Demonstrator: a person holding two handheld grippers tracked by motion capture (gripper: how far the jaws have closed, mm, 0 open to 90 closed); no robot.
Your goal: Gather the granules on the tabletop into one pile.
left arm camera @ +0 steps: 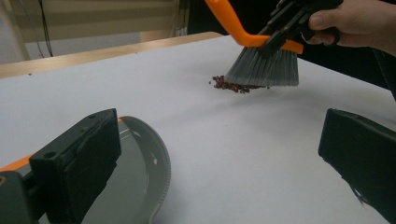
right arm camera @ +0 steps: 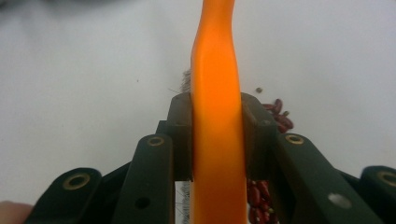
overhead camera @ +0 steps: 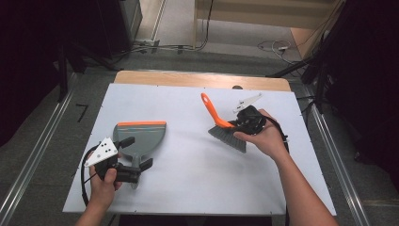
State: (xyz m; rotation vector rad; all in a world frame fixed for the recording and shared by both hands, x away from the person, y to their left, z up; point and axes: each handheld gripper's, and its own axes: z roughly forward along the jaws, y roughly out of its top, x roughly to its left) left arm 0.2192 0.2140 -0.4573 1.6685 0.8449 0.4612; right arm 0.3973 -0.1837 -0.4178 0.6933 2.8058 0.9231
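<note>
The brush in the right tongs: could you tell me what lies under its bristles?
Small dark red beans lie on the white table under the brush; any further beneath the bristles are covered.

The white surface (overhead camera: 188,179) has a bare wooden strip (overhead camera: 197,79) along its far edge, beyond the tools. Metal rails (overhead camera: 33,160) run along the grey floor (overhead camera: 47,122) outside each tool, and cables (overhead camera: 188,47) lie on the floor far beyond them, near a pale wooden panel (overhead camera: 263,14).
</note>
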